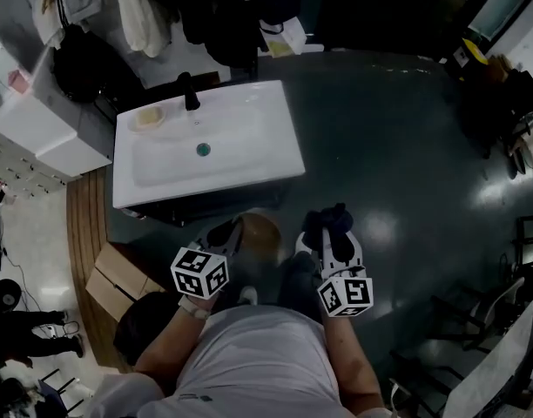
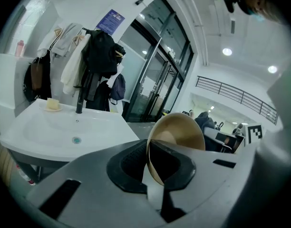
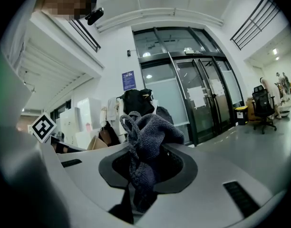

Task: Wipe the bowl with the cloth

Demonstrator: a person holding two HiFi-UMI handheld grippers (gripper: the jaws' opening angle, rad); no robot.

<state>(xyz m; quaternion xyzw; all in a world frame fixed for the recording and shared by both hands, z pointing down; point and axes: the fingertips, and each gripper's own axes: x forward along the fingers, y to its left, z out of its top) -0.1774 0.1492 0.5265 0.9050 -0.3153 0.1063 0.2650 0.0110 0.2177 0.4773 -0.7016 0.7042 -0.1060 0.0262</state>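
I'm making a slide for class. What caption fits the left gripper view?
Left tongs pinch the rim of a round tan bowl, white rectangular washbasin behind.

Tan bowl (image 2: pixel 181 132) tipped on edge — dark knit cloth (image 3: pixel 152 134) bunched nearby.

**Clearances, head view.** Open floor (image 1: pixel 397 138) lies ahead and to the right of the right tongs (image 1: pixel 330 226). The white sink (image 1: pixel 266 159) stands directly ahead of the left tongs (image 1: pixel 229 236). Its basin is bare except for the faucet (image 1: pixel 191 92) and soap dish (image 1: pixel 150 117) at the rear rim. Hanging clothes (image 1: pixel 232 11) close the space behind the sink, and cardboard boxes (image 1: pixel 118 277) block the left. Neither tongs has free room: the left is clamped on the bowl (image 1: pixel 259 232), the right on the cloth (image 1: pixel 327 219).
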